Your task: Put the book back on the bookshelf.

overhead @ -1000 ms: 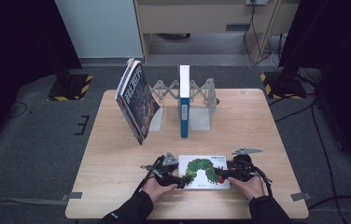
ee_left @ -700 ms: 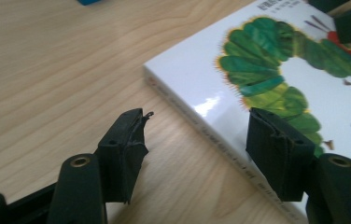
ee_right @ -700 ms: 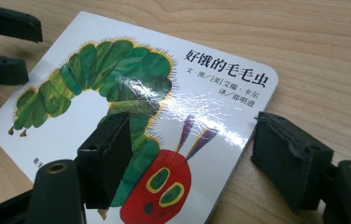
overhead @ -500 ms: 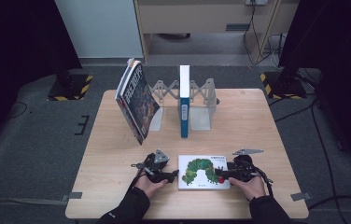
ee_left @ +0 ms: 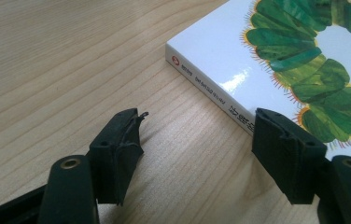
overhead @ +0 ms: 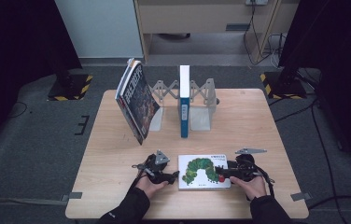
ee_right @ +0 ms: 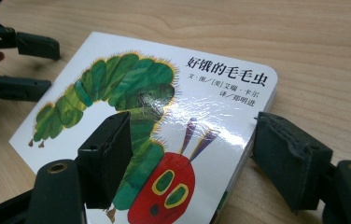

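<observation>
My left hand-held gripper [overhead: 176,176] sits wide beside the picture book [overhead: 203,171] on the worktop [overhead: 257,121]; my right hand-held gripper [overhead: 219,172] straddles its right edge, wide.

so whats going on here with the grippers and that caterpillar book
A person holds a gripper in each hand at the caterpillar book, which lies flat on the table. The left gripper is open at the book's spine edge, the right gripper open around its opposite edge. Neither has closed. Farther back, a blue book stands in a rack and another book leans.
</observation>
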Action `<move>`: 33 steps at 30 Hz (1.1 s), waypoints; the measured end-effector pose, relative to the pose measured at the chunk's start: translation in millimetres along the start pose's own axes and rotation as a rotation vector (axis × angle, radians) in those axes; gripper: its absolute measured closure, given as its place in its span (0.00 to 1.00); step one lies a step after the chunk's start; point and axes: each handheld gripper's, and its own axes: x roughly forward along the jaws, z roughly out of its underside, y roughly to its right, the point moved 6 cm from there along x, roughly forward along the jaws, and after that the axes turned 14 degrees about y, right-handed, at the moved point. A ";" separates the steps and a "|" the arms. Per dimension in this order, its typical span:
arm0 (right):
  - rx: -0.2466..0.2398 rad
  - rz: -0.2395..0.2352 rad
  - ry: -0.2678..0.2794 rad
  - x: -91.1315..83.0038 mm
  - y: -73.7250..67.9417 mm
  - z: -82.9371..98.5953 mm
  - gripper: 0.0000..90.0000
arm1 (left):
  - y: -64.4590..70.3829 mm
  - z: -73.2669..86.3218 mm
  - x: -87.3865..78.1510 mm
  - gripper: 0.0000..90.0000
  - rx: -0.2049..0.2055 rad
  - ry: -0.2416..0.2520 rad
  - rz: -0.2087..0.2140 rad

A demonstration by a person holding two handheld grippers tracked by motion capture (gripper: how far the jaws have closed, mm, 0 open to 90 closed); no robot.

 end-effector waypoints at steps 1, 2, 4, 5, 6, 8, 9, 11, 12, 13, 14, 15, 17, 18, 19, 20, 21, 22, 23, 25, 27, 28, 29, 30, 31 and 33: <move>0.003 -0.003 0.007 -0.4 -0.1 -0.9 0.31 | 0.1 0.1 0.0 0.35 0.002 0.000 0.002; 0.008 -0.005 0.015 -0.7 -0.3 -1.8 0.31 | 0.3 0.1 0.0 0.35 0.003 0.000 0.002; 0.006 -0.009 0.039 -1.4 -0.3 -4.6 0.31 | 1.0 0.2 0.1 0.34 0.003 0.000 0.003; 0.012 -0.013 0.054 -2.1 -1.0 -6.4 0.31 | 1.4 0.2 0.2 0.34 0.004 0.000 0.004; 0.010 -0.016 0.074 -3.1 -1.5 -8.8 0.30 | 1.6 0.2 0.4 0.34 0.006 0.002 0.005; 0.023 -0.032 0.124 -5.7 -3.1 -14.5 0.30 | 2.1 0.2 0.6 0.34 0.007 0.002 0.006; 0.033 -0.040 0.143 -7.1 -4.1 -16.9 0.30 | 2.2 0.2 0.7 0.33 0.008 0.002 0.006; 0.032 -0.052 0.179 -8.8 -5.9 -20.7 0.30 | 2.6 0.4 1.0 0.33 0.009 0.004 0.005; 0.035 -0.057 0.190 -9.6 -7.0 -22.0 0.30 | 2.7 0.4 1.0 0.33 0.010 0.005 0.005; 0.034 -0.062 0.204 -9.9 -7.6 -23.4 0.30 | 2.8 0.4 1.1 0.32 0.009 0.005 0.005; 0.038 -0.067 0.215 -10.7 -8.3 -24.6 0.30 | 2.7 0.5 1.2 0.32 0.010 0.006 0.006; 0.043 -0.075 0.231 -11.4 -9.0 -26.1 0.30 | 2.7 0.5 1.3 0.32 0.011 0.006 0.005; 0.062 -0.102 0.266 -13.6 -10.7 -29.8 0.30 | 2.4 0.7 1.4 0.31 0.012 0.008 0.004; 0.071 -0.115 0.279 -14.9 -11.8 -31.5 0.30 | 2.2 0.8 1.4 0.31 0.013 0.010 0.005; 0.076 -0.126 0.292 -16.2 -13.2 -32.9 0.30 | 2.0 1.0 1.5 0.30 0.014 0.011 0.004; 0.077 -0.135 0.298 -16.9 -14.6 -33.9 0.30 | 1.6 1.1 1.6 0.30 0.015 0.013 0.002; 0.075 -0.140 0.304 -17.3 -15.6 -34.6 0.30 | 1.4 1.3 1.7 0.29 0.016 0.015 0.002; 0.076 -0.137 0.300 -17.5 -16.3 -34.6 0.30 | 1.4 1.4 1.7 0.28 0.016 0.017 0.002; 0.069 -0.133 0.294 -17.1 -15.8 -34.0 0.30 | 1.2 1.6 1.8 0.28 0.016 0.018 0.001; 0.080 -0.143 0.255 -15.7 -15.9 -31.0 0.34 | 1.0 1.8 2.2 0.27 0.017 0.023 0.001; 0.088 -0.164 0.222 -12.7 -20.6 -27.6 0.34 | 0.8 2.4 2.8 0.25 0.022 0.031 0.000; 0.063 -0.163 0.206 -10.9 -22.8 -26.1 0.34 | 0.7 2.7 3.0 0.24 0.025 0.034 0.002; 0.044 -0.163 0.190 -9.2 -24.5 -24.7 0.34 | 0.6 3.0 3.1 0.23 0.028 0.037 0.004; 0.032 -0.161 0.180 -7.6 -25.2 -23.7 0.35 | 0.3 3.4 3.1 0.22 0.032 0.040 0.005; 0.031 -0.157 0.168 -6.7 -25.0 -22.6 0.35 | -0.2 4.0 3.3 0.21 0.038 0.040 0.004; 0.037 -0.154 0.152 -5.7 -23.4 -21.1 0.39 | -0.8 4.8 3.6 0.17 0.042 0.038 0.005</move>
